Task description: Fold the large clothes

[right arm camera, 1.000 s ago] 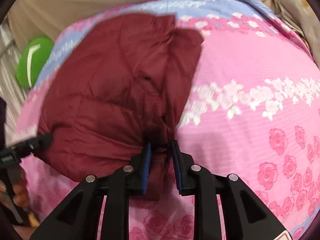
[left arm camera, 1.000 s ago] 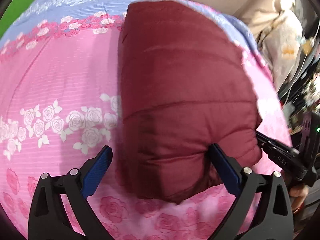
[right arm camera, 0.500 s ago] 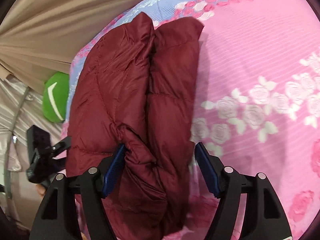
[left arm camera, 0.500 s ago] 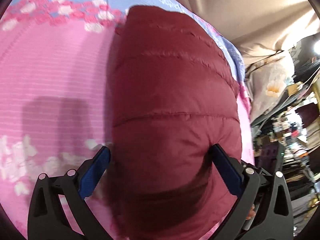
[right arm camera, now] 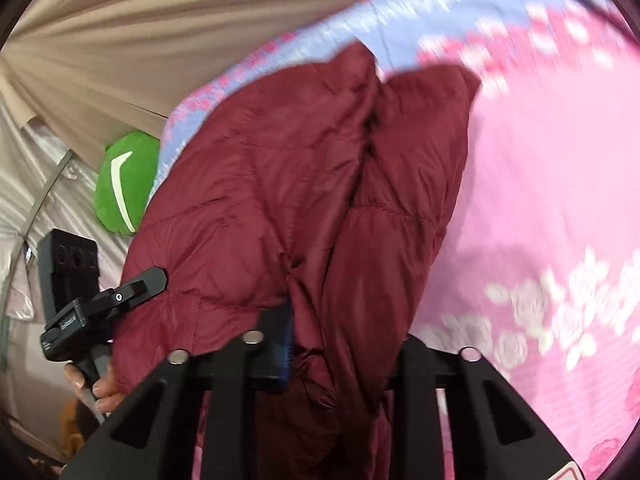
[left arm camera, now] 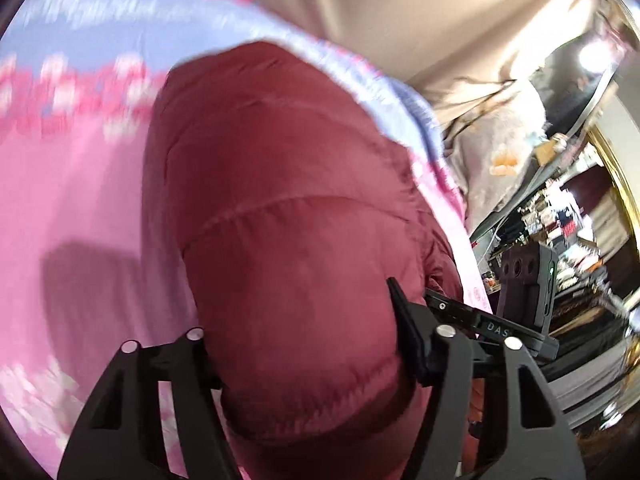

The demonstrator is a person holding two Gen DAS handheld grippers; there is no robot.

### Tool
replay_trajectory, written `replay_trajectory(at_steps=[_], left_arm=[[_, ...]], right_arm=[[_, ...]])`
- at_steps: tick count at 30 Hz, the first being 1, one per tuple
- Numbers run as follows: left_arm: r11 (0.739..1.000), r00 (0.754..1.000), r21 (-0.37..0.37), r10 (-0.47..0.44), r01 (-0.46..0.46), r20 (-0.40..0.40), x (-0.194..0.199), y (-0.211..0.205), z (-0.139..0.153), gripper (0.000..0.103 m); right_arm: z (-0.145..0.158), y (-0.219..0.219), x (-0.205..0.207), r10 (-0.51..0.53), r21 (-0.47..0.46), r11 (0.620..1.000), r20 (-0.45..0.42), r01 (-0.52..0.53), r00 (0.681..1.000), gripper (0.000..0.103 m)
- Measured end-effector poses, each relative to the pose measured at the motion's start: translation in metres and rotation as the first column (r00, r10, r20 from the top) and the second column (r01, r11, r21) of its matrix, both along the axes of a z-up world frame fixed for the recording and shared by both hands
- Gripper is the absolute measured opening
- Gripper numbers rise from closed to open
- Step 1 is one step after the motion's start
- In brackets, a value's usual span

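Left wrist: both grippers (left arm camera: 308,352) (right arm camera: 344,340) spread around the maroon jacket (left arm camera: 288,240) (quilted).

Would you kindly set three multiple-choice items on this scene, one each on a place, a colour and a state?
1. Where does the jacket lie?
A. on the pink floral bedspread
B. on a wooden floor
C. in a basket

2. What colour is the cushion beside the bed?
A. yellow
B. green
C. black

3. How does the left gripper stand?
A. shut on nothing
B. out of view
C. fingers spread either side of the jacket

Key: 1 A, bedspread shows all around the jacket; 2 B, green with a pale stripe in the right wrist view; 3 C, the jacket's puffy end fills the wide gap between its fingers.
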State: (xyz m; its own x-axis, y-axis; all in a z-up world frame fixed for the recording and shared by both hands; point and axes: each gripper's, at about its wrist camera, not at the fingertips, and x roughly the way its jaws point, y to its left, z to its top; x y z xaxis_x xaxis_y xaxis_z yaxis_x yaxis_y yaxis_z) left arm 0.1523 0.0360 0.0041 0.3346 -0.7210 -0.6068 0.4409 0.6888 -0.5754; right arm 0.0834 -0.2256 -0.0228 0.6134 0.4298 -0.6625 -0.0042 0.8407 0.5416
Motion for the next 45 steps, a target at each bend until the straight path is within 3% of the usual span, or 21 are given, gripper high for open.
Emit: replay_trajectory(at_steps=[3, 5, 9, 11, 13, 15, 18, 19, 21, 25, 27, 30, 31, 32, 34, 36, 40, 45], left_arm=[[1.0, 0.995, -0.012, 0.015, -0.014, 0.101, 0.0, 0.014, 0.034, 0.06], [0.999, 0.989, -0.026, 0.033, -0.029, 0.147, 0.005, 0.027, 0.052, 0.06], [0.998, 0.957, -0.002, 0.06, -0.062, 0.285, 0.014, 0.049, 0.081, 0.06], [0.997, 0.948, 0.018, 0.07, -0.079, 0.311, 0.025, 0.057, 0.082, 0.06], [0.993, 0.948, 0.036, 0.095, -0.111, 0.303, 0.043, 0.066, 0.07, 0.062], [0.985, 0.955, 0.084, 0.12, -0.148, 0.273, 0.065, 0.067, 0.048, 0.067], [0.952, 0.967, 0.211, 0.183, -0.219, 0.179, 0.091, 0.079, -0.003, 0.071], [0.949, 0.969, 0.216, 0.204, -0.23, 0.137, 0.093, 0.086, -0.017, 0.073], [0.95, 0.959, 0.162, 0.245, -0.267, 0.143, 0.081, 0.107, -0.019, 0.074], [0.929, 0.924, 0.157, 0.292, -0.335, 0.247, 0.044, 0.124, 0.008, 0.08], [0.927, 0.92, 0.17, 0.284, -0.335, 0.269, 0.026, 0.123, 0.019, 0.08], [0.925, 0.928, 0.225, 0.239, -0.308, 0.286, 0.007, 0.099, 0.02, 0.08], [0.911, 0.927, 0.269, 0.231, -0.312, 0.296, 0.002, 0.088, 0.014, 0.08], [0.9, 0.926, 0.298, 0.227, -0.318, 0.303, -0.002, 0.082, 0.011, 0.08], [0.853, 0.922, 0.393, 0.225, -0.343, 0.316, -0.007, 0.068, -0.008, 0.08], [0.831, 0.924, 0.431, 0.235, -0.352, 0.302, -0.008, 0.066, -0.027, 0.08], [0.829, 0.925, 0.424, 0.27, -0.364, 0.266, -0.007, 0.068, -0.046, 0.081], [0.805, 0.908, 0.432, 0.306, -0.407, 0.285, -0.009, 0.063, -0.056, 0.081]], right_arm=[[0.039, 0.024, 0.005, 0.02, -0.072, 0.997, 0.12, -0.011, 0.993, 0.021], [0.06, 0.036, 0.013, 0.035, -0.072, 0.997, 0.184, -0.022, 0.982, 0.021], [0.08, 0.06, 0.04, 0.058, -0.064, 0.997, 0.277, -0.042, 0.959, 0.021], [0.076, 0.068, 0.06, 0.067, -0.034, 0.998, 0.283, -0.06, 0.957, 0.022], [0.058, 0.073, 0.087, 0.071, 0.034, 0.996, 0.256, -0.082, 0.964, 0.024], [0.034, 0.083, 0.114, 0.073, 0.045, 0.995, 0.199, -0.084, 0.977, 0.027], [-0.003, 0.098, 0.132, 0.039, -0.053, 0.998, 0.076, -0.035, 0.996, 0.03], [-0.007, 0.099, 0.129, 0.035, -0.06, 0.998, 0.076, -0.031, 0.997, 0.036], [0.0, 0.101, 0.112, 0.027, -0.086, 0.996, 0.1, -0.018, 0.995, 0.038], [0.037, 0.107, 0.072, -0.037, -0.261, 0.961, 0.191, 0.087, 0.981, 0.041], [0.05, 0.115, 0.056, -0.022, -0.272, 0.959, 0.22, 0.083, 0.975, 0.034], [0.046, 0.122, 0.044, 0.044, -0.249, 0.968, 0.2, 0.008, 0.979, 0.007], [0.039, 0.132, 0.045, 0.068, -0.266, 0.964, 0.176, -0.019, 0.982, 0.001], [0.029, 0.143, 0.047, 0.078, -0.3, 0.954, 0.159, -0.027, 0.984, 0.0], [0.01, 0.143, 0.045, 0.071, -0.372, 0.928, 0.12, -0.021, 0.99, 0.0], [-0.006, 0.137, 0.042, 0.059, -0.395, 0.918, 0.098, -0.016, 0.993, 0.0], [-0.027, 0.128, 0.039, 0.054, -0.394, 0.919, 0.075, -0.02, 0.996, 0.0], [-0.037, 0.145, 0.036, 0.067, -0.516, 0.857, 0.103, -0.005, 0.992, 0.0]])
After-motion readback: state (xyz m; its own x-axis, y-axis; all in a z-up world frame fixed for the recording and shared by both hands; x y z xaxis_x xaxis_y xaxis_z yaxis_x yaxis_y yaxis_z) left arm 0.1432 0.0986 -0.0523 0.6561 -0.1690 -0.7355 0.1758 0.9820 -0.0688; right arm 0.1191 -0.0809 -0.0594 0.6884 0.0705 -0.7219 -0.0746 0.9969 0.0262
